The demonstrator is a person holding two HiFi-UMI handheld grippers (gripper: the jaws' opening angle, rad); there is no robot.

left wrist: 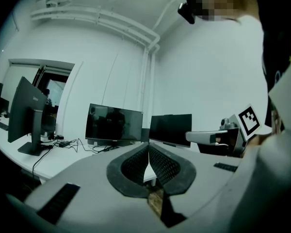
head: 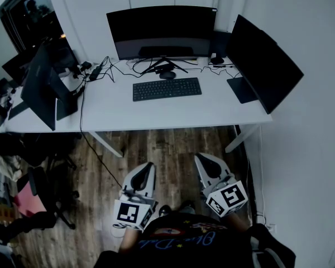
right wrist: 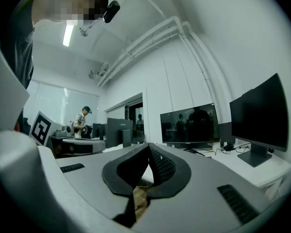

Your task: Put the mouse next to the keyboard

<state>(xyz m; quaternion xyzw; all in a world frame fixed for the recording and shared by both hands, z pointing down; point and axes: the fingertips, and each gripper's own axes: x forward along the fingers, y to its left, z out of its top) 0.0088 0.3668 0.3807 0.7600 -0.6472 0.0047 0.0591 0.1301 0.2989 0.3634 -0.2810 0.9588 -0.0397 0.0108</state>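
Observation:
A black keyboard lies on the white desk, in front of the middle monitor. A small dark mouse sits just behind the keyboard, by the monitor's stand. Both grippers are held low over the wooden floor, well short of the desk and pointing level toward it. My left gripper is shut with its tips together and nothing between them. My right gripper is also shut and empty. The mouse and keyboard do not show clearly in either gripper view.
A second monitor stands at the desk's right end and a third at its left, with cables trailing between them. An office chair stands on the floor to the left. A person stands far off by other desks.

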